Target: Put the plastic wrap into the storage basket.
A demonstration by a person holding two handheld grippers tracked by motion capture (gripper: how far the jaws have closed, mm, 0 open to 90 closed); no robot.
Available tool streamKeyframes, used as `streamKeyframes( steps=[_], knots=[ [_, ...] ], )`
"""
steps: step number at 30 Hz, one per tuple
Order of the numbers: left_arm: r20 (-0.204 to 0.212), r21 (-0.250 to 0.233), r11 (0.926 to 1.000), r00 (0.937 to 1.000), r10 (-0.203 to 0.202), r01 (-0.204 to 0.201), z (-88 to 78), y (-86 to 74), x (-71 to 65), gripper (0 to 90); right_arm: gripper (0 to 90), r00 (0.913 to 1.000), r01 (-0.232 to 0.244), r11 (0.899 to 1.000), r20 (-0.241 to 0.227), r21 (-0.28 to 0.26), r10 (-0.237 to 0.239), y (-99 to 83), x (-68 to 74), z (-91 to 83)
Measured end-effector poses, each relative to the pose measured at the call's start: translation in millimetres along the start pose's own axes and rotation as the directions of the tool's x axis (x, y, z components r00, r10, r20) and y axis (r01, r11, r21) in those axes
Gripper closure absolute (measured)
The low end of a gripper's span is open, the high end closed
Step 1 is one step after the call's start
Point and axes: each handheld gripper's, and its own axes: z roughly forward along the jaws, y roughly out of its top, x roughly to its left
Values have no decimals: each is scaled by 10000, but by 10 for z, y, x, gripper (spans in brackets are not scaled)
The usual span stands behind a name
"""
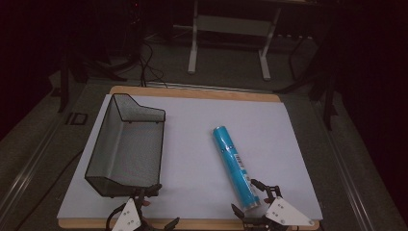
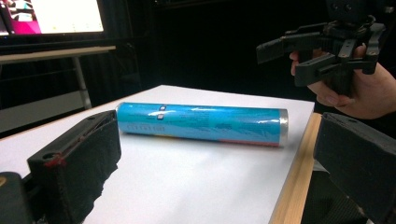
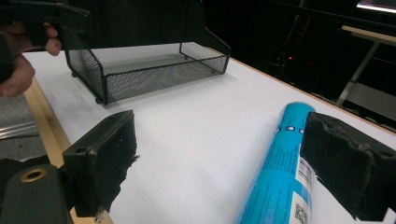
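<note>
The tube (image 2: 201,122) is gleaming in glossy blue film with a shiny metal end, the basket (image 1: 126,144) is showing matt black wire mesh, and the table (image 1: 202,91) is showing a wooden edge under smooth matt white sheet (image 1: 192,159).

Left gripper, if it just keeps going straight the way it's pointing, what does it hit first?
Most likely the blue tube, lying crosswise on the white sheet ahead of the open left gripper. Nothing lies between them in the left gripper view, though depth is hard to judge.
</note>
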Motion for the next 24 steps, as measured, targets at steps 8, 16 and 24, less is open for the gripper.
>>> streamKeyframes(
  steps=[8, 16, 24],
  knots=[
    [52, -38, 10000, 10000, -44, 44, -1, 2, 0, 10, 93, 9985, -72, 10000, -540, -21, 71, 28, 41, 42],
    [84, -50, 10000, 10000, 13, -13, 5, 1, -10, 11, 94, 9985, 330, 9992, -454, 204, -321, 55, 86, 45],
    [155, -44, 10000, 9999, 60, -59, 6, 0, -16, 10, 94, 9998, 136, 9998, -120, 131, -134, 43, 68, 47]
  ],
)
